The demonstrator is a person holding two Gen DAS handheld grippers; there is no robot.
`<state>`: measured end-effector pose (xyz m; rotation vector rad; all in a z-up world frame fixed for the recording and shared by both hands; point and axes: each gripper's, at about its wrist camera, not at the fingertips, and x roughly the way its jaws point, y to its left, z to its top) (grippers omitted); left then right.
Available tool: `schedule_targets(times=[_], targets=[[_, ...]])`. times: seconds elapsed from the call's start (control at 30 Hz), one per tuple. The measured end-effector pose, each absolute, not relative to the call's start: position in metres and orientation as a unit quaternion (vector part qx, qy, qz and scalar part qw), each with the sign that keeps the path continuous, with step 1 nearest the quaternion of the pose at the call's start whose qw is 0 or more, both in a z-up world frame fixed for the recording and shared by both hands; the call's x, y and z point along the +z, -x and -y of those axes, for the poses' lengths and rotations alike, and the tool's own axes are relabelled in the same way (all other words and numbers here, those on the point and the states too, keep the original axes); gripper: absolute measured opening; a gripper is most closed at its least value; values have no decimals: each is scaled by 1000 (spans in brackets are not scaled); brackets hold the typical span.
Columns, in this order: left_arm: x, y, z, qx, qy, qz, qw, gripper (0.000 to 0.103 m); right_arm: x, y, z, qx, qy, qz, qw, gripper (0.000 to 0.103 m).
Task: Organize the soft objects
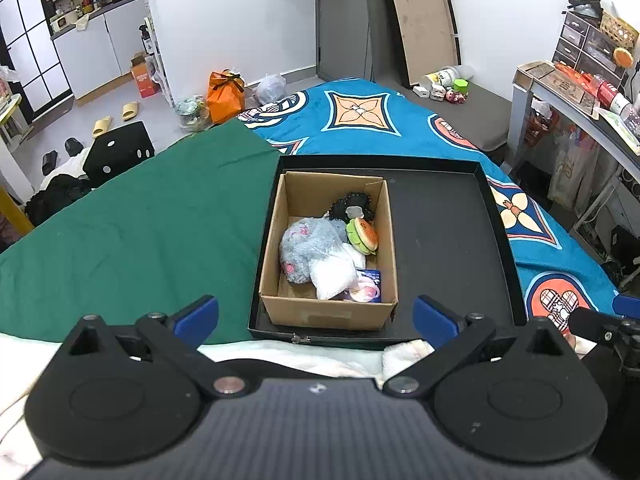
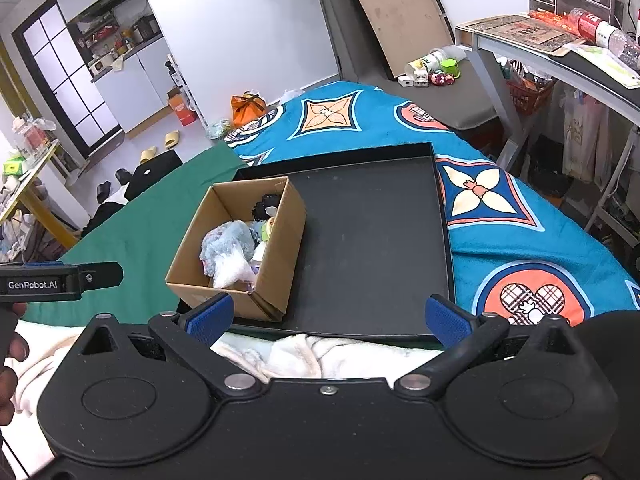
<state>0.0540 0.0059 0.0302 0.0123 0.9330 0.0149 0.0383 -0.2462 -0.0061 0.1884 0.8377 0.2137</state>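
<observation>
A cardboard box [image 1: 280, 232] stands in the left part of a shallow black tray [image 1: 448, 240] on the bed. It holds several soft things: a grey-blue plush [image 1: 308, 244], a white bag [image 1: 334, 274], a burger-shaped toy [image 1: 364, 236] and a black plush [image 1: 354, 204]. My left gripper [image 1: 316, 316] is open and empty, just short of the box's near wall. My right gripper [image 2: 328, 316] is open and empty at the tray's [image 2: 372, 232] near edge, with the box [image 2: 276, 236] to its left. The left gripper's body [image 2: 60, 280] shows in the right wrist view.
The tray lies on a green cloth [image 1: 140, 232] and a blue patterned blanket [image 1: 360, 120]. White fabric [image 2: 296, 356] lies bunched under the grippers. A desk [image 2: 560, 52] stands at the right. Bags and slippers lie on the floor beyond the bed.
</observation>
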Motion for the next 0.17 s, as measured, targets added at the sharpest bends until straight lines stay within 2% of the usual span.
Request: schedule_targets(times=[0.17], targets=[[28, -56, -6, 4, -9, -449, 893, 103, -10, -40, 245, 101, -91, -411, 902, 103]])
